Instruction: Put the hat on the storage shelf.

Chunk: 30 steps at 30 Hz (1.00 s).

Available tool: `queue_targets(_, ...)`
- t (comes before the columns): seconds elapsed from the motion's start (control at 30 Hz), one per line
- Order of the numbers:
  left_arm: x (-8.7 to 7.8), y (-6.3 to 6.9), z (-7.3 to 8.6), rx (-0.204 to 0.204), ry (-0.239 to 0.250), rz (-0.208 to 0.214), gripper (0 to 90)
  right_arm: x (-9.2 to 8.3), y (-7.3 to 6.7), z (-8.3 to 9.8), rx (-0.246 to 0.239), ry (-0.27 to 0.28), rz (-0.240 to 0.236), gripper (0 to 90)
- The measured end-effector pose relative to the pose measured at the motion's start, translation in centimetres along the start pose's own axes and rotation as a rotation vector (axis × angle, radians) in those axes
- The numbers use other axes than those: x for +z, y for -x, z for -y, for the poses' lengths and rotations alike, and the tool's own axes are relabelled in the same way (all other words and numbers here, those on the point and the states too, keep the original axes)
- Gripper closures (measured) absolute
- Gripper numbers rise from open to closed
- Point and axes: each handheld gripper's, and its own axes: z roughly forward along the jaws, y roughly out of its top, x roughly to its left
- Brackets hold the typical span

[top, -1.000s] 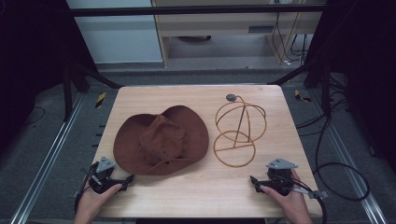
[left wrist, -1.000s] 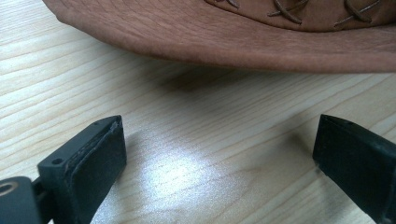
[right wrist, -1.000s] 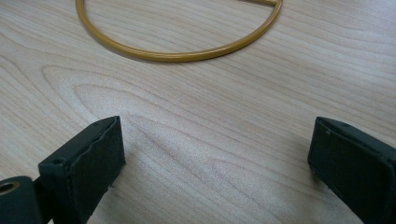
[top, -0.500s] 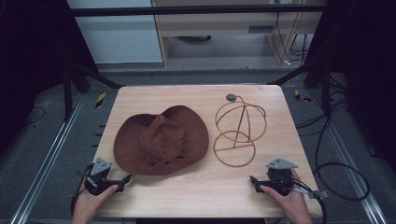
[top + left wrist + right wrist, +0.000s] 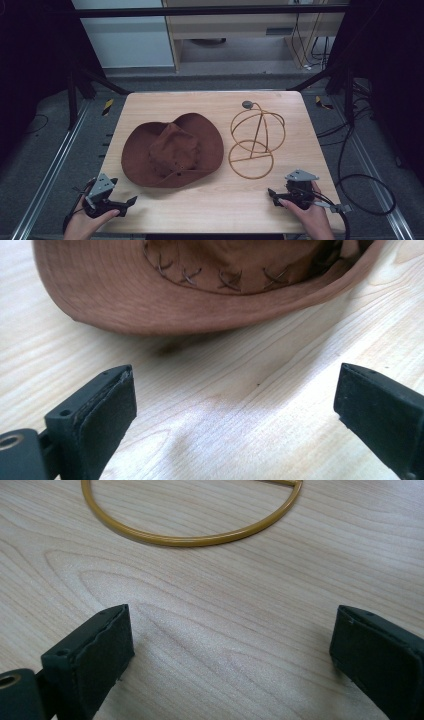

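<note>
Brown hat [image 5: 172, 150] lies crown-up on the bench [image 5: 210, 210], left of centre, its near brim a little back from the near edge; the gold wire hat stand [image 5: 255, 142] sits just beside it to the right, brim and stand close but whether they touch is hard to tell. Left gripper [image 5: 131, 201] rests at the near-left corner, jaws spread wide with nothing between them, pointed at the hat's near brim, which lies near but apart from the tips in the left gripper view [image 5: 200, 305]. Right gripper [image 5: 271, 192] sits by the near-right corner, jaws likewise wide apart and empty, facing the stand's base ring [image 5: 195, 532], also apart from it. Hat looks like soft suede or felt: light, floppy, brim curls up at the sides, crown dented, stitching around the band. Likely to sag if held at one spot, so probably best pinched on the brim edge at two opposite sides, one gripper each; the brim is thin enough for the jaws and its napped surface should not slip. Avoid crushing the crown. Stand looks like stiff thin wire, light, and could slide or tip on the smooth wood if bumped, so the hat would need to be lowered gently over its domed top.
</note>
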Motion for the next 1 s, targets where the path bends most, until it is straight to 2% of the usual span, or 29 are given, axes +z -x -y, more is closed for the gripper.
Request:
queue_targets(0.17,-1.5,0.3,-1.3,0.016,0.034,0.003,2.3,0.0,0.0,0.0,0.000,0.000,0.000,4.0)
queue_targets(0.27,-1.9,0.6,-2.6,0.053,0.035,0.009,2.1,0.0,0.0,0.0,0.000,0.000,0.000,4.0)
queue_targets(0.43,-1.9,0.8,-5.4,0.116,0.025,0.021,3.7,0.0,0.0,0.0,0.000,0.000,-0.001,4.0)
queue_targets(0.53,-1.5,0.8,-7.5,0.123,0.034,0.045,4.2,0.0,0.0,0.0,-0.001,0.000,-0.001,4.0)
queue_targets(0.67,-0.5,0.6,-10.0,0.179,-0.009,0.049,4.4,0.0,0.0,0.0,-0.001,0.000,-0.002,4.0)
queue_targets(0.77,0.4,0.2,-11.7,0.196,-0.044,0.071,4.4,0.0,0.0,0.0,-0.001,0.000,-0.002,4.0)
queue_targets(0.83,1.1,-0.3,-12.6,0.186,-0.060,0.089,4.2,0.0,0.0,0.0,-0.001,-0.001,-0.003,4.0)
queue_targets(1.0,2.8,-1.0,-15.1,0.240,-0.114,0.088,3.8,0.0,0.0,0.0,-0.004,-0.001,-0.004,4.0)
